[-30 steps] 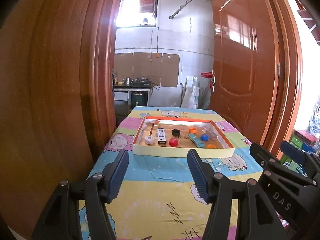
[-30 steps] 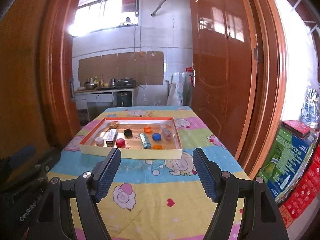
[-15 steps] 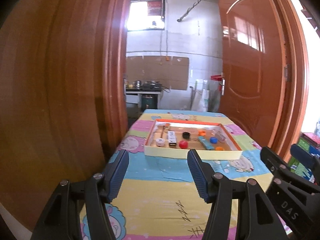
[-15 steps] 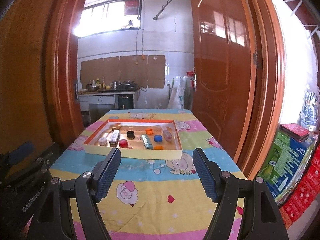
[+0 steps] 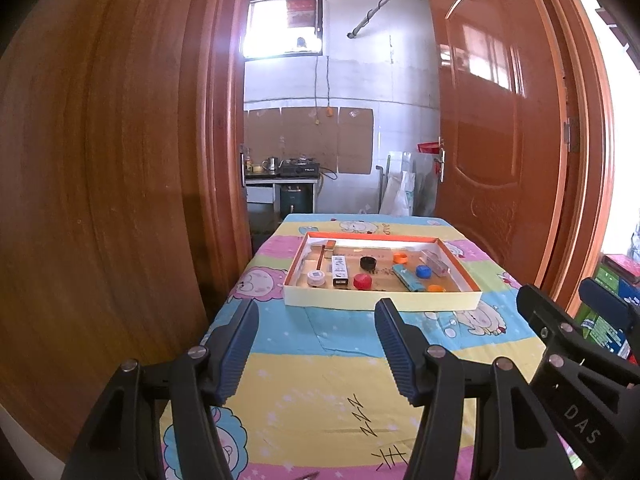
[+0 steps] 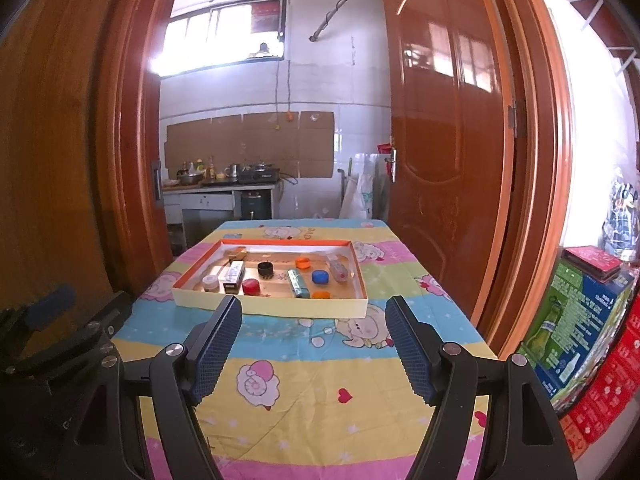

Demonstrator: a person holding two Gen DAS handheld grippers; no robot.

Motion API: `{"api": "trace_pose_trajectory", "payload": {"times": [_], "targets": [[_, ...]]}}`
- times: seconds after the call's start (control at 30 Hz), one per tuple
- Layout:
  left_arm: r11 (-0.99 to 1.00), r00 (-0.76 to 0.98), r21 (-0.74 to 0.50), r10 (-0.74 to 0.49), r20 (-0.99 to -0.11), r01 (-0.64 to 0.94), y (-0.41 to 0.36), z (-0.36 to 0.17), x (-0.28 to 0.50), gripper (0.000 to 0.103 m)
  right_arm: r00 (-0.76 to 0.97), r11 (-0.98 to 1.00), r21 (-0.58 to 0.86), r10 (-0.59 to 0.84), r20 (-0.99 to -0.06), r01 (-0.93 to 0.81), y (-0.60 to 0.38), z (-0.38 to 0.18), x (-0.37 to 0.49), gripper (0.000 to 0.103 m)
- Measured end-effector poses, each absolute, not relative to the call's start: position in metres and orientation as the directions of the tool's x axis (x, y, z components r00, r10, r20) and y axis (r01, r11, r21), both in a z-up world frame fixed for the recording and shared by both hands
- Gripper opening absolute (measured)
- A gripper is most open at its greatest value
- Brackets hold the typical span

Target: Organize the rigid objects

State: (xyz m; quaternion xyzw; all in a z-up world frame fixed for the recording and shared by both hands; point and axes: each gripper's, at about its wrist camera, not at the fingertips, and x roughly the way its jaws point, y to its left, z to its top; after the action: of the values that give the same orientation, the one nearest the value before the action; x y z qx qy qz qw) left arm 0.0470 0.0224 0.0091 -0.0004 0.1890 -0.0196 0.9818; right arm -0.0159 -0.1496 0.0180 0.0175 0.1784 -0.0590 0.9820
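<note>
A shallow cardboard tray (image 5: 380,301) (image 6: 268,307) with an orange inner rim stands on the table's far half. It holds small items: a red cap (image 5: 362,281) (image 6: 250,286), a black cap (image 5: 367,263), a blue cap (image 5: 423,271) (image 6: 319,277), orange caps, a white jar (image 5: 315,278), a white box (image 5: 339,271) and a teal box (image 6: 298,283). My left gripper (image 5: 316,344) is open and empty, short of the tray. My right gripper (image 6: 314,344) is open and empty, also short of it.
The table has a colourful cartoon cloth (image 6: 320,380). Wooden door panels stand close on the left (image 5: 100,180) and right (image 6: 448,160). Green and red cartons (image 6: 580,320) are stacked at the right. A kitchen counter (image 6: 216,188) is beyond the table.
Both grippers have drawn back and risen a little, so the tray looks smaller and farther. The left view has swung, showing more of the left door. Both stay open.
</note>
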Motion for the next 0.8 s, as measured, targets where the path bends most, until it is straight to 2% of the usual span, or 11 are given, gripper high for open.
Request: {"api": "trace_pose_trajectory", "payload": {"times": [0.8], "targets": [[0.998,0.922,0.002,-0.060,-0.382,0.066,0.0156,0.0061,0.0468,0.061,0.928,0.993,0.014,-0.107,-0.357,0.120,-0.1478,0.0177,-0.0165,0.076]]}}
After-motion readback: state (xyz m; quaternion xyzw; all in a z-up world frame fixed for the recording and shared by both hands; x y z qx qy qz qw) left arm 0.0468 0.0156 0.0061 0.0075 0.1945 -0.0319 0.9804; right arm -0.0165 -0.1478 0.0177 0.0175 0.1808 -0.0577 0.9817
